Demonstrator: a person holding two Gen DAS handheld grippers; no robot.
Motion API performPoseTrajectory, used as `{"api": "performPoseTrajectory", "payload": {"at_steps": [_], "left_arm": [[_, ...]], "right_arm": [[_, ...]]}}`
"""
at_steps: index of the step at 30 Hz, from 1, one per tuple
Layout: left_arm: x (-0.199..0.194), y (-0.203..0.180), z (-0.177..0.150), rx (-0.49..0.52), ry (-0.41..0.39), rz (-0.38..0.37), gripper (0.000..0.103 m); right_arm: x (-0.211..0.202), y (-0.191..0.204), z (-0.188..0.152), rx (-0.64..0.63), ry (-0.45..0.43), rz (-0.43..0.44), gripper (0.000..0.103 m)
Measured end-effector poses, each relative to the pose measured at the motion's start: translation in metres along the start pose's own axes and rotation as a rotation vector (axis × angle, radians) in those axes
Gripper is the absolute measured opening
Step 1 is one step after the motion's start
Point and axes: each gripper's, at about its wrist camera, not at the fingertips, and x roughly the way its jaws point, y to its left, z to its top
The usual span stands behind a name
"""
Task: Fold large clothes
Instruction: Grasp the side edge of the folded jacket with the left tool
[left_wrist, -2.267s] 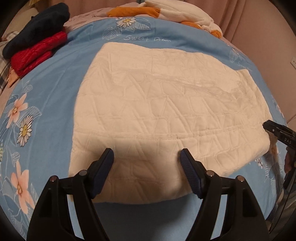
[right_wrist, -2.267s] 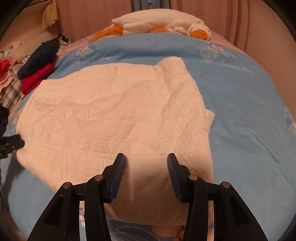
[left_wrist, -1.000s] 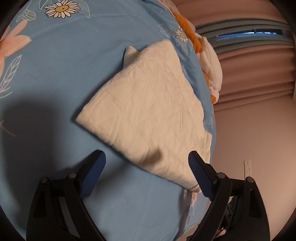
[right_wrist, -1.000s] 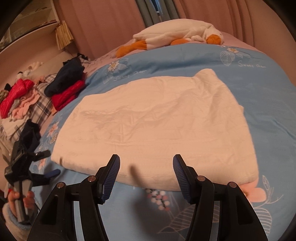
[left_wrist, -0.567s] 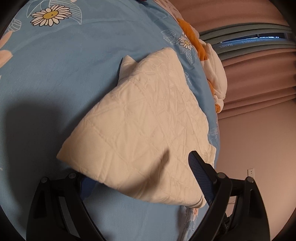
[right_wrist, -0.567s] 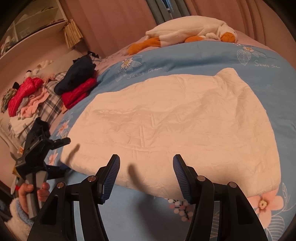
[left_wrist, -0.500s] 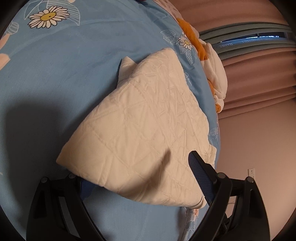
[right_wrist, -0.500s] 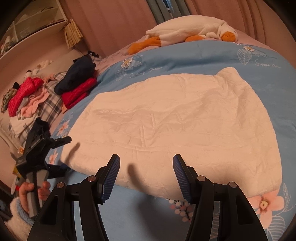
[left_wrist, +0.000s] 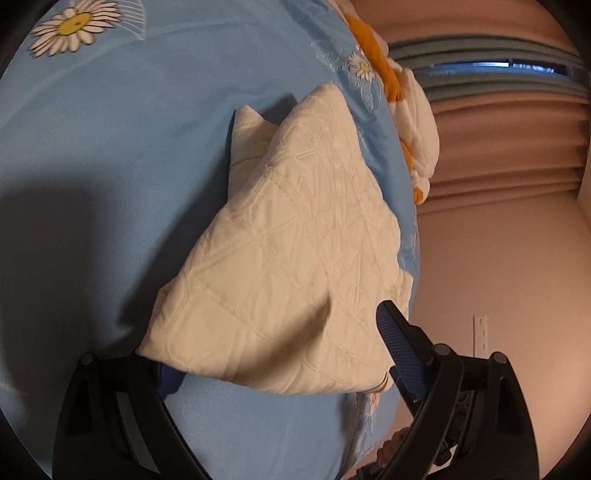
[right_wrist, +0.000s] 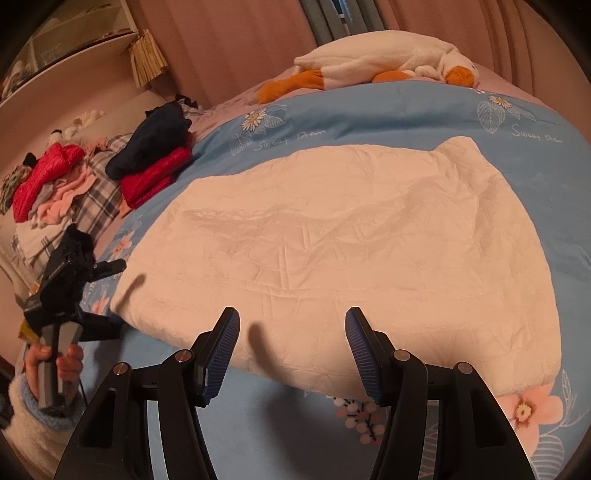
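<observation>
A cream quilted garment (right_wrist: 332, 236) lies folded flat on the blue flowered bed cover (right_wrist: 369, 118). In the left wrist view the garment (left_wrist: 295, 258) fills the middle. My left gripper (left_wrist: 280, 354) is open, its jaws astride the garment's near left corner; the corner covers the left pad. The left gripper also shows in the right wrist view (right_wrist: 99, 299), held by a hand at the garment's left edge. My right gripper (right_wrist: 291, 350) is open and empty, just short of the garment's front edge.
A stack of red and dark folded clothes (right_wrist: 155, 162) and a loose pile of clothes (right_wrist: 51, 184) lie at the left. A white and orange plush goose (right_wrist: 369, 70) lies at the head of the bed. Curtains (right_wrist: 229, 44) hang behind.
My left gripper has swung round to the garment's left side and moved in until its open jaws straddle the corner. My right gripper has drawn back a little from the front edge.
</observation>
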Motion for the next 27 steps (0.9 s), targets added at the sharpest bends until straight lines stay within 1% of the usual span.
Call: {"api": "performPoseTrajectory", "payload": {"at_steps": [3,4,6,9,11,13,16,18,22,24,27], "left_arm": [[0.008,-0.008,0.009,0.052,0.047,0.014,0.093],[0.009,-0.007,0.012,0.056,0.053,0.012,0.093],[0.015,-0.005,0.022,0.043,0.082,-0.019,0.093],[0.015,-0.001,0.038,0.019,0.074,-0.056,0.093],[0.015,-0.001,0.047,0.011,0.078,-0.067,0.093],[0.02,-0.003,0.052,0.017,0.101,-0.07,0.093],[0.026,-0.01,0.053,0.047,0.115,-0.035,0.093],[0.025,-0.018,0.049,0.095,0.111,0.004,0.093],[0.023,-0.021,0.044,0.144,0.113,0.043,0.093],[0.023,-0.022,0.042,0.161,0.112,0.061,0.092],[0.022,-0.02,0.042,0.172,0.11,0.089,0.088]], "right_arm": [[0.003,0.001,0.001,0.004,0.001,0.01,0.059],[0.004,0.003,0.001,0.001,0.003,0.012,0.059],[0.005,0.005,0.001,-0.008,0.006,0.011,0.059],[0.007,0.007,0.002,-0.022,0.011,0.009,0.059],[0.008,0.008,0.003,-0.027,0.012,0.007,0.059],[0.011,0.008,0.006,-0.027,0.015,0.007,0.059],[0.018,0.01,0.01,-0.026,0.018,0.01,0.059],[0.022,0.014,0.013,-0.034,0.016,0.013,0.059],[0.032,0.032,0.022,-0.075,0.018,0.026,0.059],[0.038,0.041,0.029,-0.107,0.016,0.016,0.059],[0.05,0.052,0.045,-0.137,0.025,-0.019,0.059]]}}
